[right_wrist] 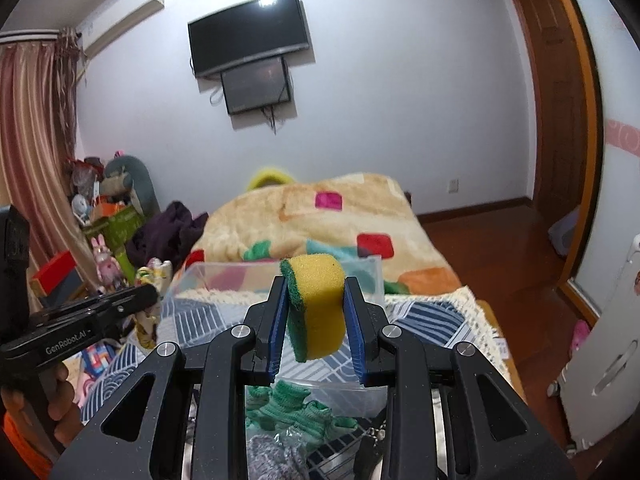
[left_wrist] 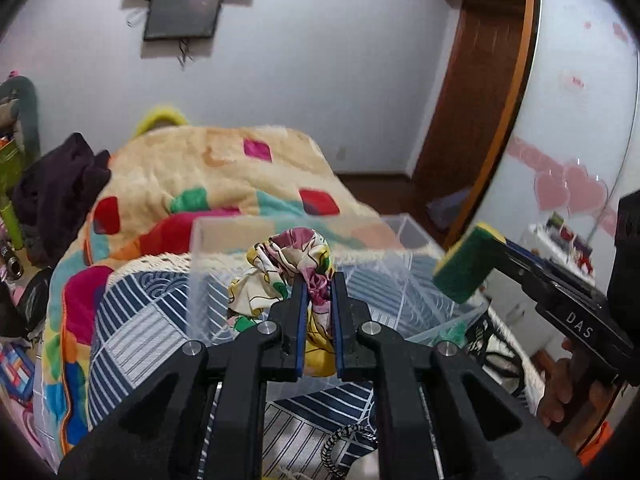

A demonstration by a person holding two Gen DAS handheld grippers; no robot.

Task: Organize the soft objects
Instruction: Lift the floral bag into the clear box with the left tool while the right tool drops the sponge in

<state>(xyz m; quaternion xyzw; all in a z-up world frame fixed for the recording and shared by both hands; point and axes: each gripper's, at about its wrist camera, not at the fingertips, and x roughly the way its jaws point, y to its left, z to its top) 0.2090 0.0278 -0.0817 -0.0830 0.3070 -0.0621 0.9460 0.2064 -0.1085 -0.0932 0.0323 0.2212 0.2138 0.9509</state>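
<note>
Two claws are loaded, one in each hand. My left claw (left_wrist: pixel 319 280) is pressed nearly together on a bunched floral cloth (left_wrist: pixel 294 258), which hangs over the clear box (left_wrist: pixel 280 226) on the bed (right_wrist: pixel 448 316). My right claw (right_wrist: pixel 316 280) is partly spread, pinching a sponge (right_wrist: pixel 316 304) by its flat sides (yellow foam, green scrub face to the left), held above the same box. Below it, inside the box, lies a green knit piece (right_wrist: pixel 288 404), with something grey and knitted (right_wrist: pixel 276 456) nearer me. A patterned blanket (left_wrist: pixel 224 176) is heaped behind the box, dark clothing (left_wrist: pixel 60 176) beside it. A TV (right_wrist: pixel 250 32) hangs on the far wall.
</note>
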